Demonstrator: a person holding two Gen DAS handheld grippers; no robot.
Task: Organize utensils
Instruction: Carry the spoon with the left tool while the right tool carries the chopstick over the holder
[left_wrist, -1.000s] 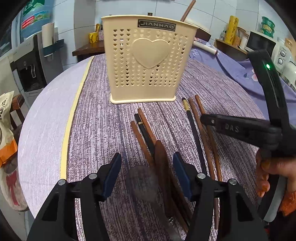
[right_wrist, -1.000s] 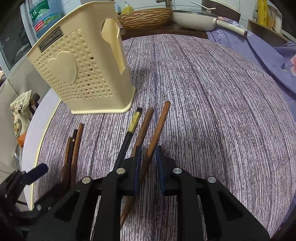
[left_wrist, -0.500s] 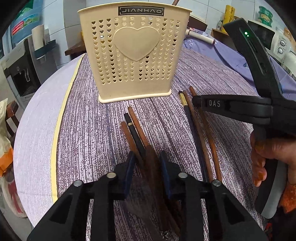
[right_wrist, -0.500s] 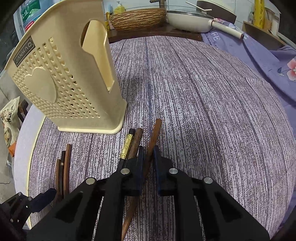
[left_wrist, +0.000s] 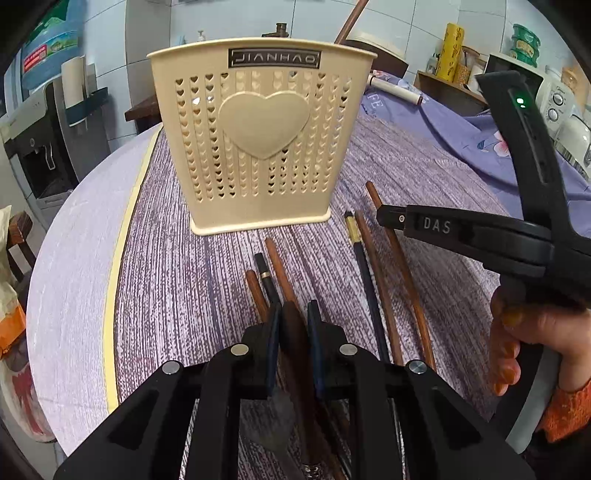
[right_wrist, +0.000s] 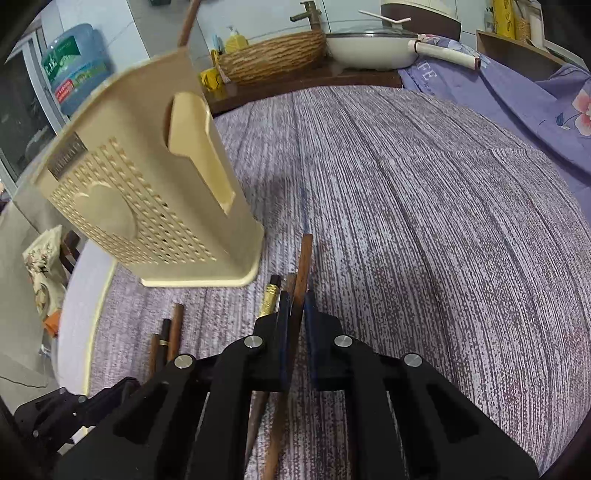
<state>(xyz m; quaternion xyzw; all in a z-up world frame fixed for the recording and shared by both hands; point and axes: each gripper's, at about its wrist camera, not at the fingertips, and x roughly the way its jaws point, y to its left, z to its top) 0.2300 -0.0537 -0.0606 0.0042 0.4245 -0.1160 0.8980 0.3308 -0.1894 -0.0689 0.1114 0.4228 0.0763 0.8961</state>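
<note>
1. My cream plastic utensil holder (left_wrist: 260, 147), pierced with small hearts and bearing one big raised heart, stands upright at the top centre of the left view, on a purple-and-white streaked tablecloth (left_wrist: 177, 288).
2. My left gripper (left_wrist: 293, 321), at lower centre, is closing its jaws on a dark brown wooden handle (left_wrist: 293, 339); the pads look pressed against it. Three thin chopsticks (left_wrist: 273, 269) lie just beyond its tips.
3. My right gripper (right_wrist: 295, 306) is clenched on a reddish-brown wooden chopstick (right_wrist: 304, 258), whose tip points up the frame. A black chopstick with a gold band (right_wrist: 269, 297) lies just left of it.
4. Only the left view shows my right hand (left_wrist: 532, 339) at the right edge. Only the right view shows the holder's side pocket (right_wrist: 199, 147), a woven basket (right_wrist: 273, 55) and a white pan (right_wrist: 369, 50).
5. A second ago my left jaws stood wide apart around the handle, and the holder sat higher in the left frame.
</note>
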